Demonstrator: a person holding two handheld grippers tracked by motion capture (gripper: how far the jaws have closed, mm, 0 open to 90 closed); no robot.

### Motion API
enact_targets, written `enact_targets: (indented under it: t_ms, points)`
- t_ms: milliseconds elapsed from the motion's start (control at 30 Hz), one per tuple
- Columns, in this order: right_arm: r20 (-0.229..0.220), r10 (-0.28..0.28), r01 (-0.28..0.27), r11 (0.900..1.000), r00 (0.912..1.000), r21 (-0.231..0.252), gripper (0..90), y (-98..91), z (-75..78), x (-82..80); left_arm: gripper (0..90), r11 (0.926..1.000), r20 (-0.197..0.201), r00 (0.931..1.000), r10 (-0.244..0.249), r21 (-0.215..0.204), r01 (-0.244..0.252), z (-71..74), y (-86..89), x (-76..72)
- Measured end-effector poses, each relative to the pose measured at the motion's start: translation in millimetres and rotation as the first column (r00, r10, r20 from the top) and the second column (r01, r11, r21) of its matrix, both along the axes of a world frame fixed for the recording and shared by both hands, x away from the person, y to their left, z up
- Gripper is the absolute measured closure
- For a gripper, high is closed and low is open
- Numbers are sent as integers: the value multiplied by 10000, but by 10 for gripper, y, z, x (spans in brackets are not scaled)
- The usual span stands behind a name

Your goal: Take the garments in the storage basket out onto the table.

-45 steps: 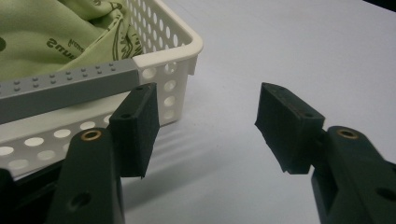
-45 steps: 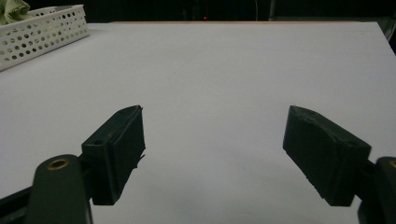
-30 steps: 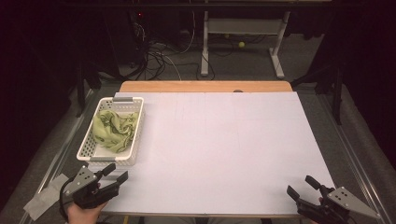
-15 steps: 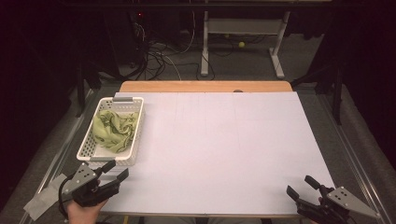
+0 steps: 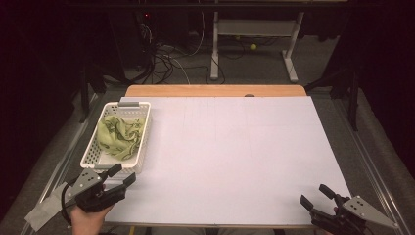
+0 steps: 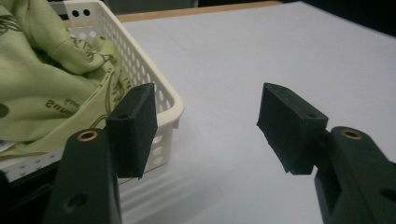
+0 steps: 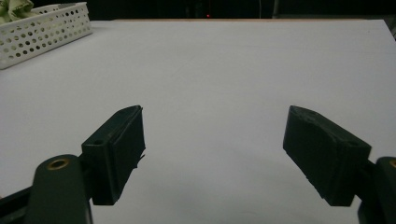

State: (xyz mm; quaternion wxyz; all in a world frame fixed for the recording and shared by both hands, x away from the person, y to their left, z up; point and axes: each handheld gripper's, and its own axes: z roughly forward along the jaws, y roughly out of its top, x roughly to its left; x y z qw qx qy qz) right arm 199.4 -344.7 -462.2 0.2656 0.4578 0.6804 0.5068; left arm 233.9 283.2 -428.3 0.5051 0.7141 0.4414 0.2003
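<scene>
A white perforated basket (image 5: 143, 131) stands at the table's left side and holds a crumpled green printed cloth (image 5: 120, 137). My left gripper (image 5: 122, 175) hovers just below the basket's near end, open, nothing between its jaws. In the left gripper view the basket's near corner (image 6: 170, 105) lies just beyond the left pad, with the green cloth (image 6: 42, 84) heaped inside. My right gripper (image 5: 314, 197) rests near the table's front right corner, open and empty. In the right gripper view its jaws (image 7: 212, 147) stand wide over bare white tabletop, the basket (image 7: 42, 30) far off at the upper left.
The white sheet (image 5: 235, 156) covers most of the table, with a wooden strip (image 5: 215, 91) along the far edge. Beyond the table are a dark floor with cables (image 5: 169, 58) and white desk legs (image 5: 291, 54). A grey rag or tape scrap (image 5: 44, 213) lies off the front left corner.
The left gripper has shifted slightly toward the basket's near end. The right gripper has not moved.
</scene>
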Motion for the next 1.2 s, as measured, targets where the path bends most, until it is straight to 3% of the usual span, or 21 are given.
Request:
enact_targets:
  t_ms: [1200]
  points:
    - [102,43,-43,10000,9999,3,211,-2,1,0,348,9998,-10,10000,-7,208,7,133,-25,224]
